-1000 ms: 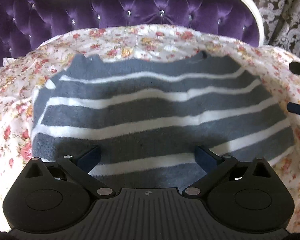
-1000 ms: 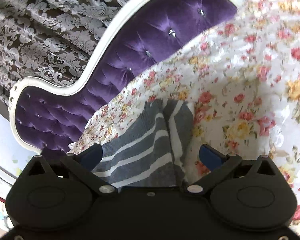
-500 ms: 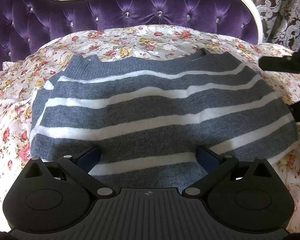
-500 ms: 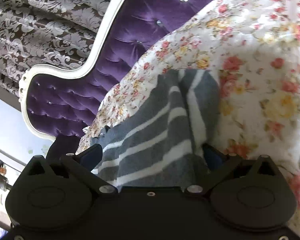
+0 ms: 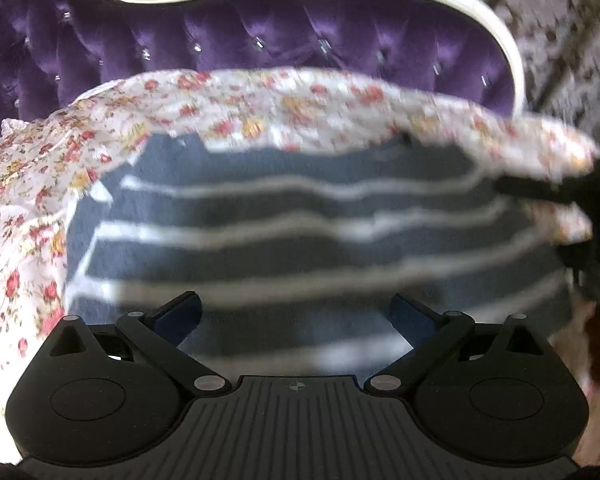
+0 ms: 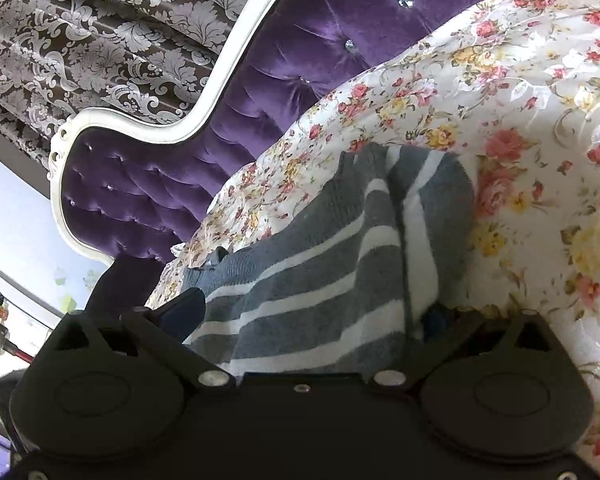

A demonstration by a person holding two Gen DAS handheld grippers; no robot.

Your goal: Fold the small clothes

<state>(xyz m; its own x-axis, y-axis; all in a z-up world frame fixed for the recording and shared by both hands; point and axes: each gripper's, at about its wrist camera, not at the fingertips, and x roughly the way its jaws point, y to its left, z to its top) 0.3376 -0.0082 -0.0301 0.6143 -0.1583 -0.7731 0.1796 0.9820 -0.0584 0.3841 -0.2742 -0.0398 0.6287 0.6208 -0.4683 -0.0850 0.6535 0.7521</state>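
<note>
Two grippers' jaws spread over striped sweater (image 5: pixel 300 240); left view blurred, contact unclear.

The sweater (image 5: pixel 312 236) lies spread on the sheet (image 5: pixel 40 184), which covers the bed. The headboard (image 5: pixel 260 40) stands behind the sheet, toward 12 o'clock in the left wrist view, with the curtain (image 5: pixel 560 20) beyond it at 1 o'clock. The left gripper (image 5: pixel 296 314) sits over the sweater's near edge at 6 o'clock. The right gripper (image 5: pixel 540 192) reaches in at the sweater's 3 o'clock side. In the right wrist view the sweater's folded edge (image 6: pixel 416 232) lies between the jaws.
</note>
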